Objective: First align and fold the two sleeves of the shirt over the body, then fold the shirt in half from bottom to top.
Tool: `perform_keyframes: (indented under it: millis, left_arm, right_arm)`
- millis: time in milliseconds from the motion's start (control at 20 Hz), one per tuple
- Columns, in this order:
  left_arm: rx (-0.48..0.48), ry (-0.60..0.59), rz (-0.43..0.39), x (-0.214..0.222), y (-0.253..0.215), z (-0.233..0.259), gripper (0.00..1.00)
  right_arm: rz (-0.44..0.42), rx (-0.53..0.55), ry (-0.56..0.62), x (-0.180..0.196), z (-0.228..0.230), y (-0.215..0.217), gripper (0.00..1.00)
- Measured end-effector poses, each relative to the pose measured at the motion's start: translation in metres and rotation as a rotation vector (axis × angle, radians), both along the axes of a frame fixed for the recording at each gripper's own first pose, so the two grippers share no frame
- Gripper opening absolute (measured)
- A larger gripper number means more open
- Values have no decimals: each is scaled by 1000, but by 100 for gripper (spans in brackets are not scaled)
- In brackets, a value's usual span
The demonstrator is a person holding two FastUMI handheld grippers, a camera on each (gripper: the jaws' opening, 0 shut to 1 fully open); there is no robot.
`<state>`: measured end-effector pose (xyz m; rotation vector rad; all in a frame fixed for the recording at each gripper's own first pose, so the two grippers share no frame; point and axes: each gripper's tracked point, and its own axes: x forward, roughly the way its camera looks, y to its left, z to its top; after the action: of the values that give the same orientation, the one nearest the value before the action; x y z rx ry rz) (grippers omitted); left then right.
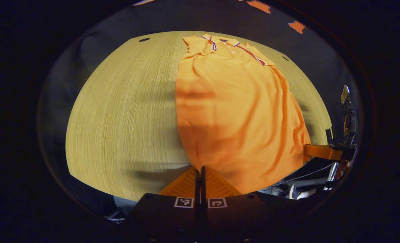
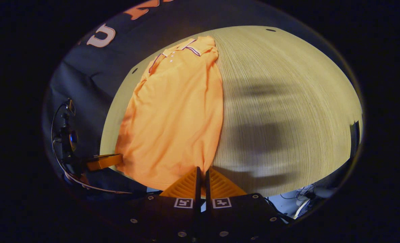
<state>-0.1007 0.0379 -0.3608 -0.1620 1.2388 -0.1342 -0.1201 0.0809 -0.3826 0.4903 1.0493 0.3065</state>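
An orange polo shirt lies flat on the wooden table, collar at the far end, sleeves tucked in so the body is a narrow strip. My left gripper is shut at the near left corner of the hem, by the table's front edge. My right gripper pinches the other hem corner. In the right gripper view the shirt runs away to the collar. There my right gripper is shut on the hem, with my left gripper at the far corner.
Bare table top stretches wide on both sides of the shirt, crossed by dark shadows. Small holes mark the far corners. Cables and clutter lie below the front edge. Black cloth wall stands behind.
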Motion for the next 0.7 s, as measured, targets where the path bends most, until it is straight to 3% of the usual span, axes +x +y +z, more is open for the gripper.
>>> perform_keyframes:
  millis: [400, 700]
  left_arm:
    - [-74, -198, 63, 60, -5, 35, 1]
    - [-84, -290, 56, 100, -3, 59, 1]
  right_arm:
    - [-80, 193, -169, 53, 63, 1, 6]
    - [-92, 200, -277, 98, 106, -14, 6]
